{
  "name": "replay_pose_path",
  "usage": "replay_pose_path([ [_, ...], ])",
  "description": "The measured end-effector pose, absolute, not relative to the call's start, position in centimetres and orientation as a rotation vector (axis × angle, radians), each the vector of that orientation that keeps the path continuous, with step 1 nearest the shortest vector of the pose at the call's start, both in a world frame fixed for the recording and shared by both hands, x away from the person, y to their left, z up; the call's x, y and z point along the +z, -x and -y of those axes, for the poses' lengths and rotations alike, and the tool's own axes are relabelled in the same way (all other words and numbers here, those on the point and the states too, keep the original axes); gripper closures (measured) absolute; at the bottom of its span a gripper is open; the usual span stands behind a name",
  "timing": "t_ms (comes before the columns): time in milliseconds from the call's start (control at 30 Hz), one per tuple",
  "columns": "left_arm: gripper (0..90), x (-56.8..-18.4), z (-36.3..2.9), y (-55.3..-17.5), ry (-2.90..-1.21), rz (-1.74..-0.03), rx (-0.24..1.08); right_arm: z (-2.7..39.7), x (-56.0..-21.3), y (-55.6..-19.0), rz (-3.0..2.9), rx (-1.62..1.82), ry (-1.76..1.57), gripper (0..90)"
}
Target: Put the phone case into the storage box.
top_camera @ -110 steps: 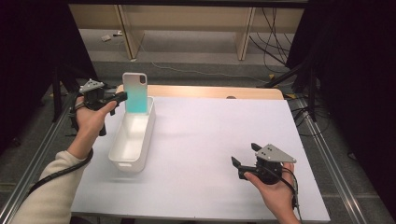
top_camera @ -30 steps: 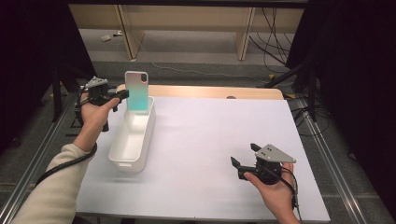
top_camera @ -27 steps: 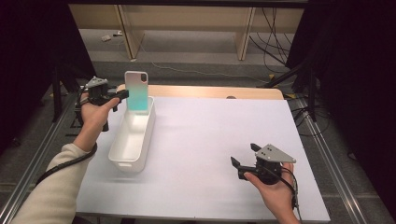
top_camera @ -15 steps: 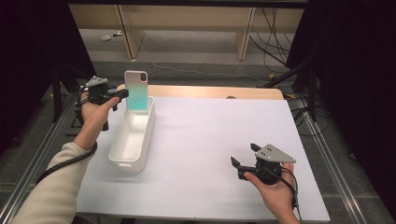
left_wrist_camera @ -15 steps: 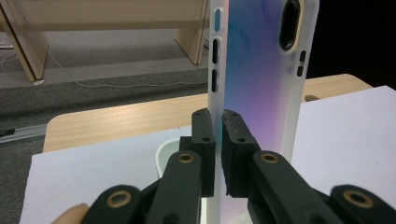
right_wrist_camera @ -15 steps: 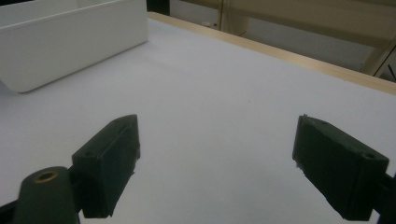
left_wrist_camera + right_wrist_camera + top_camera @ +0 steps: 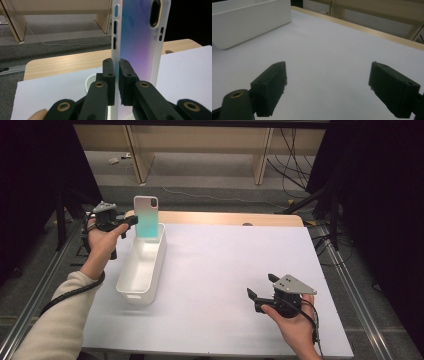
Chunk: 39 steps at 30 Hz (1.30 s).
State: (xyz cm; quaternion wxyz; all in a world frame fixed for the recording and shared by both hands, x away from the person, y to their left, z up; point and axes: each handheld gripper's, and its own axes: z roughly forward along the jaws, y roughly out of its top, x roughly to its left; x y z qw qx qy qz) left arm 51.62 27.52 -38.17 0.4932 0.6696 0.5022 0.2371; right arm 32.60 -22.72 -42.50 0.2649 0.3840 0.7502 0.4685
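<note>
A phone case [image 7: 146, 216] with a teal-to-white fade and a camera cut-out stands upright over the far end of a long white bin [image 7: 141, 268]. My left gripper [image 7: 129, 221] is shut on the case's edge; in the left gripper view both pads clamp the thin side wall of the case [image 7: 140, 45], which looks blue-violet there, just above the bin's rim [image 7: 88, 82]. My right gripper [image 7: 260, 287] rests low on the white table at the front right, jaws wide apart. In the right gripper view my right gripper [image 7: 327, 90] has only bare table between its pads.
A white sheet [image 7: 225, 255] covers the table, with a strip of bare wood [image 7: 225, 217] along the far edge. The white bin [image 7: 249, 22] lies well left of my right gripper. Metal rails run along both table sides. Cables and wooden shelf legs lie beyond.
Between the oldest frame and one second ago, the left hand and case shifted slightly left and back over the bin's far end. Nothing has moved since. The right hand stayed still.
</note>
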Motion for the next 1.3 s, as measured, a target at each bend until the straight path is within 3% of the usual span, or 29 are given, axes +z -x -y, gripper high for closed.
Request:
replay_pose_path([
  [1300, 84.7, -39.0, -27.4, -52.9, -1.628, -1.251, 0.569, 22.8, -42.4, -32.5, -2.068, 1.243, -1.050, 16.2],
])
